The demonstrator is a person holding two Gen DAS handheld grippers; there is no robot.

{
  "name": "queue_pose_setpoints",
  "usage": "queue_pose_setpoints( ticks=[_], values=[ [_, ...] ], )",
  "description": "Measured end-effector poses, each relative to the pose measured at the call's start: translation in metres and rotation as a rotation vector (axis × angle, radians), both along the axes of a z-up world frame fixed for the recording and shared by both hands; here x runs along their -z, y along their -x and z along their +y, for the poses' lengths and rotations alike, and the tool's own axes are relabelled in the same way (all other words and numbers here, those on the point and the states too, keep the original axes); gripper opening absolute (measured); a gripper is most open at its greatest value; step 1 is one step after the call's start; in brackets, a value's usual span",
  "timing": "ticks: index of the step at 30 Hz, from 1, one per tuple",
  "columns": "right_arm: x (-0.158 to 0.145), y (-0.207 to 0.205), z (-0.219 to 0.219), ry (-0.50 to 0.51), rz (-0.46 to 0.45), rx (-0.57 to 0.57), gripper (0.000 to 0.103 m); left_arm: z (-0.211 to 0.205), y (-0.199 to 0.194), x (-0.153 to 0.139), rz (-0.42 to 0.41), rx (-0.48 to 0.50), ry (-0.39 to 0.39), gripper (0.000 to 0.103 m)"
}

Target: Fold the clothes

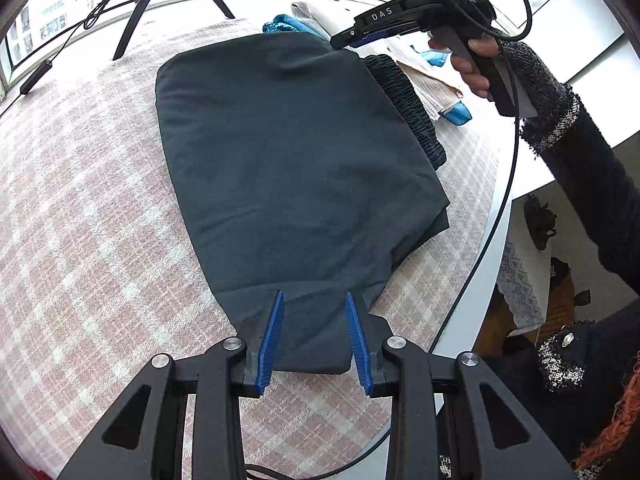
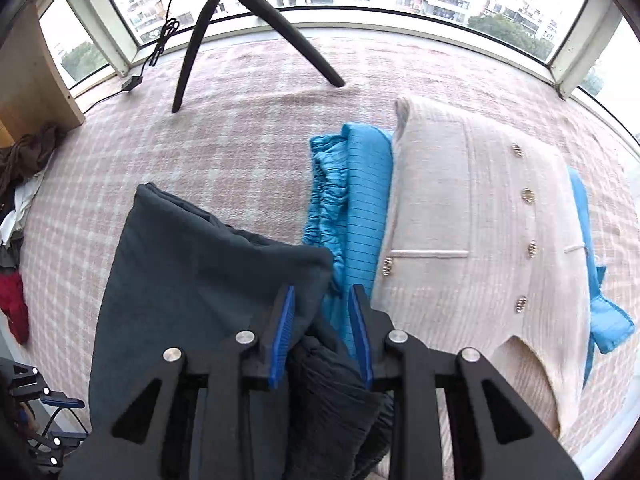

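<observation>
A dark grey-blue garment (image 1: 288, 160) lies folded flat on the pink plaid cover (image 1: 80, 200), its gathered waistband (image 1: 404, 96) showing along the right edge. My left gripper (image 1: 314, 296) is open over the garment's near end, a blue-padded finger on either side of the cloth. A hand holds my right gripper (image 1: 344, 38) above the garment's far end. In the right wrist view my right gripper (image 2: 322, 292) is open, with the dark garment (image 2: 200, 272) and its crinkled waistband (image 2: 332, 392) below and between the fingers.
A blue garment (image 2: 352, 200) and a cream buttoned jacket (image 2: 480, 240) lie folded just right of the dark one. A black tripod (image 2: 224, 40) stands at the back by the window, with a cable (image 2: 160, 40). Loose clothes (image 2: 16, 220) are piled far left. The cover's edge (image 1: 480, 240) runs along the right.
</observation>
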State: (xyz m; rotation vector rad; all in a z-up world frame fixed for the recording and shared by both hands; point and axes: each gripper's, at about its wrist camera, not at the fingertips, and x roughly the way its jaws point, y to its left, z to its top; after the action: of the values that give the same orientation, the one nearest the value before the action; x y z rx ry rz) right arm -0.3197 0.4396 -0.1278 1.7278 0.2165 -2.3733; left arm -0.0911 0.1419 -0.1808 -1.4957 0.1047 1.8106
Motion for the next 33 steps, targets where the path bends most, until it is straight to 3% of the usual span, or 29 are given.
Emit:
queue_pose_setpoints(
  ticks=[1, 3, 5, 10, 13, 15, 16, 17, 19, 23, 26, 29, 33],
  values=[
    [-0.007, -0.003, 0.003, -0.003, 0.041, 0.013, 0.036, 0.002, 0.002, 0.002, 0.000, -0.002, 0.003, 0.030],
    [-0.015, -0.008, -0.003, 0.100, 0.041, -0.038, 0.037, 0.008, 0.006, 0.006, 0.005, 0.000, 0.009, 0.030],
    [-0.006, -0.009, -0.027, 0.205, -0.017, -0.132, 0.037, 0.015, 0.011, 0.013, -0.002, 0.003, 0.006, 0.030],
    [0.044, -0.007, -0.049, -0.029, -0.086, -0.087, 0.035, 0.028, 0.019, 0.037, -0.039, 0.000, 0.056, 0.029],
    [0.022, -0.040, -0.014, 0.034, -0.045, 0.021, 0.037, 0.016, 0.027, 0.021, 0.003, -0.050, 0.064, 0.033],
    [0.008, -0.061, 0.010, 0.076, -0.017, 0.094, 0.058, 0.002, 0.039, 0.012, 0.023, -0.098, 0.069, 0.039],
    [0.000, -0.072, 0.022, 0.098, -0.003, 0.130, 0.078, -0.004, 0.045, 0.010, 0.029, -0.121, 0.073, 0.043],
    [-0.007, -0.083, 0.034, 0.119, 0.011, 0.166, 0.081, -0.009, 0.052, 0.011, 0.026, -0.147, 0.083, 0.044],
    [-0.021, -0.105, 0.057, 0.162, 0.039, 0.239, 0.081, -0.016, 0.067, 0.017, 0.010, -0.199, 0.104, 0.044],
    [0.008, -0.129, 0.065, 0.194, -0.061, 0.302, 0.081, -0.013, 0.083, 0.034, -0.035, -0.234, 0.135, 0.044],
    [0.032, -0.141, 0.067, 0.196, -0.118, 0.355, 0.081, -0.005, 0.086, 0.035, -0.023, -0.211, 0.166, 0.044],
    [0.034, -0.167, 0.068, 0.214, -0.090, 0.425, 0.081, 0.001, 0.088, 0.030, 0.006, -0.182, 0.189, 0.045],
    [0.054, -0.191, 0.046, 0.310, -0.127, 0.440, 0.081, 0.004, 0.093, 0.025, 0.029, -0.156, 0.203, 0.045]
  ],
)
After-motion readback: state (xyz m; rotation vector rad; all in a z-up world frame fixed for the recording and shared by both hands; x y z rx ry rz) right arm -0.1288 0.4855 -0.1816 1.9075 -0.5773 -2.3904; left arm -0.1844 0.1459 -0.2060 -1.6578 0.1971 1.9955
